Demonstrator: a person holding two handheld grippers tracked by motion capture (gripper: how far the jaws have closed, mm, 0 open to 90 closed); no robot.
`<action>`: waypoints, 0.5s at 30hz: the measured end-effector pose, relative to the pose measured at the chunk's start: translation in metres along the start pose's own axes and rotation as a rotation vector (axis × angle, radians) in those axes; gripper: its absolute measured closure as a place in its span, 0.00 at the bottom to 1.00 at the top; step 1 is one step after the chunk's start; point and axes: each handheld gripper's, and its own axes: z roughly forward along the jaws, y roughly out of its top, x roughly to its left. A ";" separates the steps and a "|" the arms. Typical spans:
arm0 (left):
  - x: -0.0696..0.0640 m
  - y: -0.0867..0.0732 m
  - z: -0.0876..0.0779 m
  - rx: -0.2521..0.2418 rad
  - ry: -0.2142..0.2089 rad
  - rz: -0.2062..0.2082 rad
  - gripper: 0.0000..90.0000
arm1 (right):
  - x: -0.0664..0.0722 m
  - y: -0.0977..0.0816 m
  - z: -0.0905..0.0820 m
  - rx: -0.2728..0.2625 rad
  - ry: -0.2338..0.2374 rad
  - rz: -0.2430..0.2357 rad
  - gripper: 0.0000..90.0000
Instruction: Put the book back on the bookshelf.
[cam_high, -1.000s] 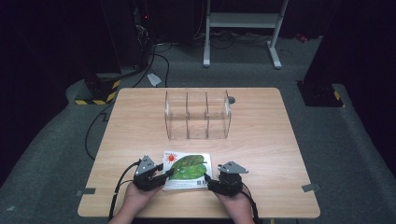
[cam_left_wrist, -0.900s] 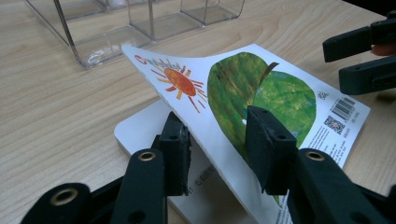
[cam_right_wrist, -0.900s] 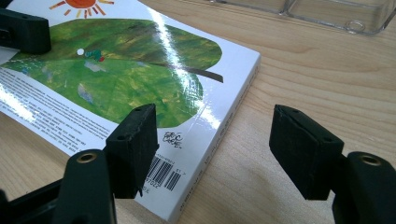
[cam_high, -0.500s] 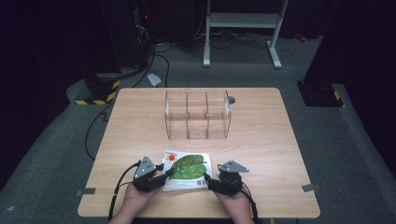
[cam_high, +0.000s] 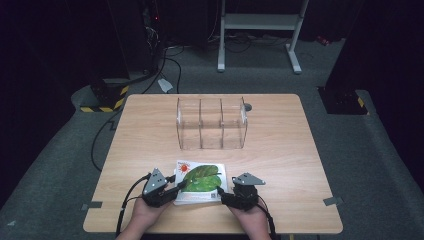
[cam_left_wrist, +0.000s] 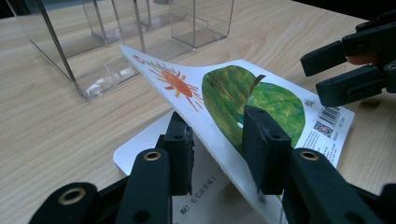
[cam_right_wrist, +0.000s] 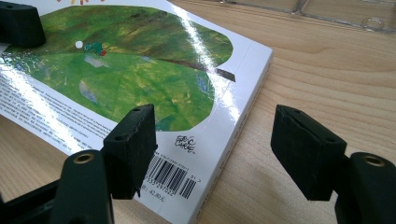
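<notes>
**Book cover pinched and lifted at the near table edge**

The picture book (cam_high: 199, 182) lies flat on the wooden table (cam_high: 280, 165), on the person's side of the clear three-part organiser (cam_high: 212, 123) and well apart from it. Its green-leaf cover faces up (a red sun in one corner, barcodes in another).

The left gripper (cam_left_wrist: 217, 144) sits at the book's left edge. Its jaws have just been closing and now pinch the top cover (cam_left_wrist: 233, 93) between them, one pad under it and one on top. In the left gripper view that cover rises at a slant off the white pages (cam_left_wrist: 154, 154) below.

The right gripper (cam_right_wrist: 215, 144) is at the book's right near corner, jaws parted wide. One pad rests over the cover beside the barcode (cam_right_wrist: 168, 179); the other stands off the book's edge above bare wood. It grips nothing.

The organiser stands upright beyond the book, and all three of its compartments are empty.
</notes>
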 end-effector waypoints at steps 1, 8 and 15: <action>-0.001 0.000 0.000 -0.006 -0.001 0.006 0.71 | 0.000 0.000 -0.001 0.001 0.002 0.001 0.34; -0.004 0.001 -0.002 -0.029 0.000 0.044 0.72 | -0.004 0.001 -0.001 -0.005 0.013 0.015 0.33; -0.007 0.002 -0.005 -0.051 0.002 0.086 0.72 | -0.003 0.002 0.002 0.004 0.034 0.025 0.30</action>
